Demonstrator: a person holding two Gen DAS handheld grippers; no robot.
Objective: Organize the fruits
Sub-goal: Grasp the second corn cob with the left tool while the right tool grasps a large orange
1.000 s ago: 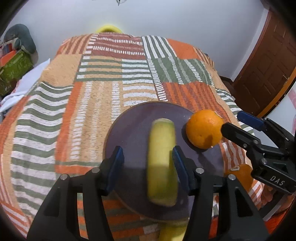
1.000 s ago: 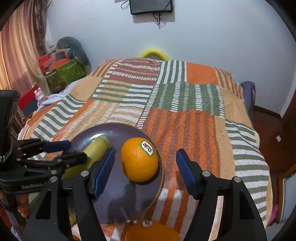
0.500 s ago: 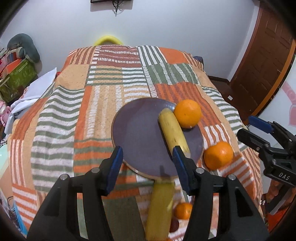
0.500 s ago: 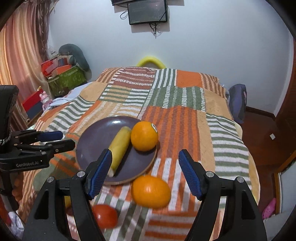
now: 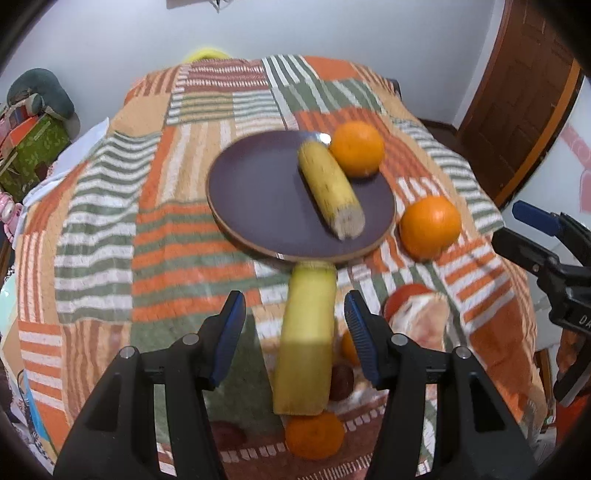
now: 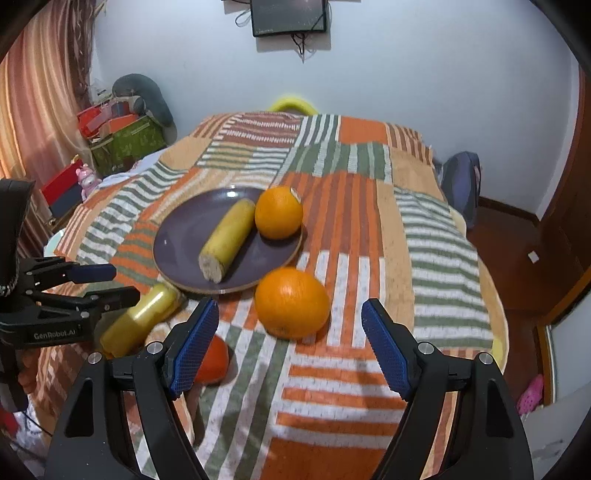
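Note:
A dark purple plate [image 5: 258,195] [image 6: 184,236] lies on the patchwork bedspread and holds a banana piece [image 5: 328,188] [image 6: 227,238] and an orange [image 5: 356,147] [image 6: 279,212]. A second orange [image 5: 430,227] [image 6: 291,302] lies on the spread just off the plate, ahead of my open right gripper [image 6: 290,345]. A second banana piece [image 5: 306,339] [image 6: 142,323] lies in front of the plate, between the fingers of my open left gripper [image 5: 295,332], untouched. A red fruit [image 5: 410,295] [image 6: 212,360] and smaller fruits [image 5: 314,434] lie nearer.
The bedspread [image 6: 369,229] drops off at its right edge to a wooden floor [image 6: 517,243]. Boxes and toys [image 6: 122,136] are stacked at the far left by a curtain. A screen [image 6: 288,16] hangs on the far wall. A wooden door [image 5: 517,92] stands at the right.
Both grippers have pulled back and up from the plate. The left let go of the banana piece, which now lies on the plate beside the orange. More loose fruit has come into view.

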